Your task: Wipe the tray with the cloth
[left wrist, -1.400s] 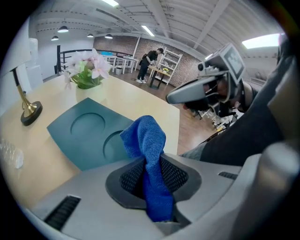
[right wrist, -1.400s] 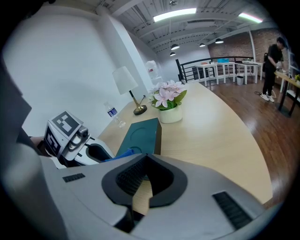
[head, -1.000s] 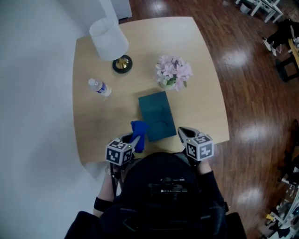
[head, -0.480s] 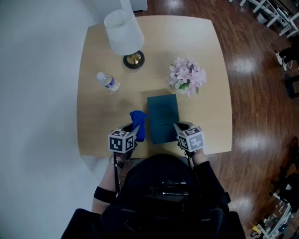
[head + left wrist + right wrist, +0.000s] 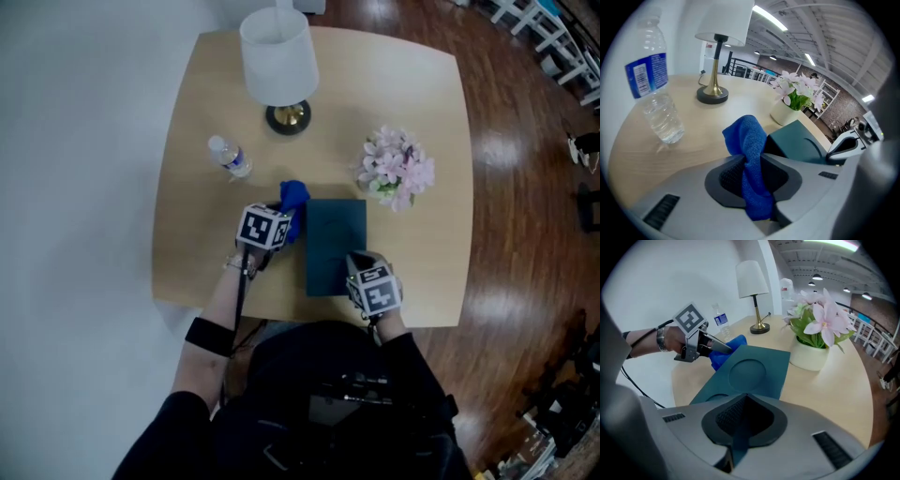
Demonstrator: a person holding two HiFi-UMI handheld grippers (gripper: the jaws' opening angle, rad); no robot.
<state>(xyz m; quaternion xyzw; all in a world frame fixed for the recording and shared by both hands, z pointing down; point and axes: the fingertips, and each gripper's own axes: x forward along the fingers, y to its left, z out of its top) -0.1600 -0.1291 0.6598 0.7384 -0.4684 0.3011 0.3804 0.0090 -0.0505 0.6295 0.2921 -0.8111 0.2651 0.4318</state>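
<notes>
The dark teal tray [image 5: 336, 246] lies on the light wooden table [image 5: 197, 234], with round hollows in its top [image 5: 747, 370]. My left gripper [image 5: 284, 217] is shut on a blue cloth [image 5: 294, 195], which bunches up between the pads [image 5: 749, 136]. It hangs at the tray's far left corner [image 5: 797, 143], the cloth just beside the edge. My right gripper [image 5: 356, 269] sits at the tray's near edge. In the right gripper view its jaws [image 5: 745, 401] are shut on that edge, a teal strip showing between the pads.
A white-shaded lamp [image 5: 278, 56] on a brass foot stands at the table's far side. A small water bottle [image 5: 230, 157] stands left of the cloth. A pot of pink flowers [image 5: 398, 169] sits beyond the tray's right corner. Wooden floor [image 5: 534, 234] lies to the right.
My left gripper has carried the cloth forward, from the table's near edge to the tray's far left corner. My right gripper has closed in from the right onto the tray's near edge.
</notes>
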